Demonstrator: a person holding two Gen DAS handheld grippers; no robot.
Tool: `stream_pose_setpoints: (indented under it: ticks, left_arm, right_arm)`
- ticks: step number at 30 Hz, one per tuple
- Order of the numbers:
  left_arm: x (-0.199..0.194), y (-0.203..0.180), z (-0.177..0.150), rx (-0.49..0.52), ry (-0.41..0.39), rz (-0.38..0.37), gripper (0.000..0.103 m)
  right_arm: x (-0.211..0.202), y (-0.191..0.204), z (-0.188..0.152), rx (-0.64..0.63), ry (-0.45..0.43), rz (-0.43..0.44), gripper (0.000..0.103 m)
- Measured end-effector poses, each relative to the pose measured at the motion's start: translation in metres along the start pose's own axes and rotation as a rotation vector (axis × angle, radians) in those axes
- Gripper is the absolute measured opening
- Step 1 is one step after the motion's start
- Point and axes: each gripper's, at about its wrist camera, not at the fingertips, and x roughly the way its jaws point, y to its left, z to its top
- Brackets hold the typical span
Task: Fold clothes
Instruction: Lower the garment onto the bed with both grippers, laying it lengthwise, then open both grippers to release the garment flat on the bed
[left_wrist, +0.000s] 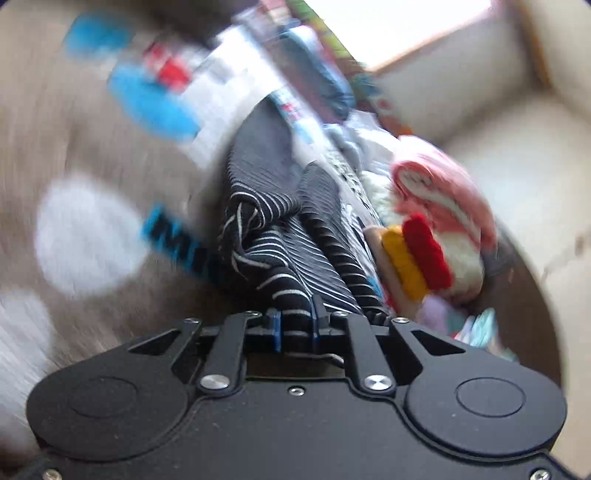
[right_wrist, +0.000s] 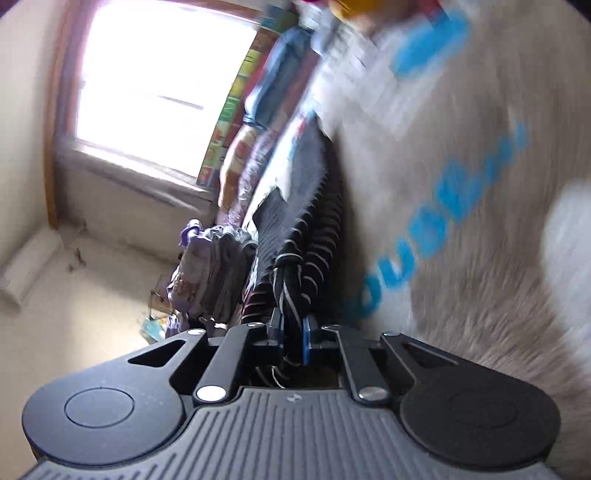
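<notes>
Presently both tools are clamped on the same dark striped garment. The left gripper pinches a bunched fold of it; the right gripper bites a gathered edge, cloth trailing back between its fingers. The garment stretches away from each tool over a grey blanket with blue lettering, just beside a heap of other clothes. Judged: the two-point hold serves to spread it for folding. Motion blur limits finer detail.
</notes>
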Motion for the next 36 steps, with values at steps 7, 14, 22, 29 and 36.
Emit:
stream_pose_setpoints:
  ticks: [7, 14, 22, 29, 36]
  left_arm:
    - [0.003, 0.033, -0.009, -0.111, 0.104, 0.011, 0.035]
    - [0.007, 0.038, -0.009, -0.157, 0.065, 0.015, 0.055]
    - [0.0, 0.008, -0.018, 0.032, 0.021, 0.091, 0.011]
    - [-0.003, 0.022, -0.018, -0.003, 0.083, 0.125, 0.023]
    - [-0.023, 0.017, -0.006, 0.002, 0.017, 0.182, 0.092]
  right_arm:
    - [-0.013, -0.022, -0.003, 0.007, 0.048, -0.15, 0.018]
    - [0.002, -0.014, -0.017, 0.034, 0.068, -0.079, 0.047]
    - [0.017, 0.025, -0.04, -0.309, 0.076, -0.226, 0.015]
    - [-0.003, 0.03, -0.044, -0.358, 0.096, -0.262, 0.016]
    - [-0.015, 0.064, -0.051, -0.61, -0.04, -0.252, 0.022]
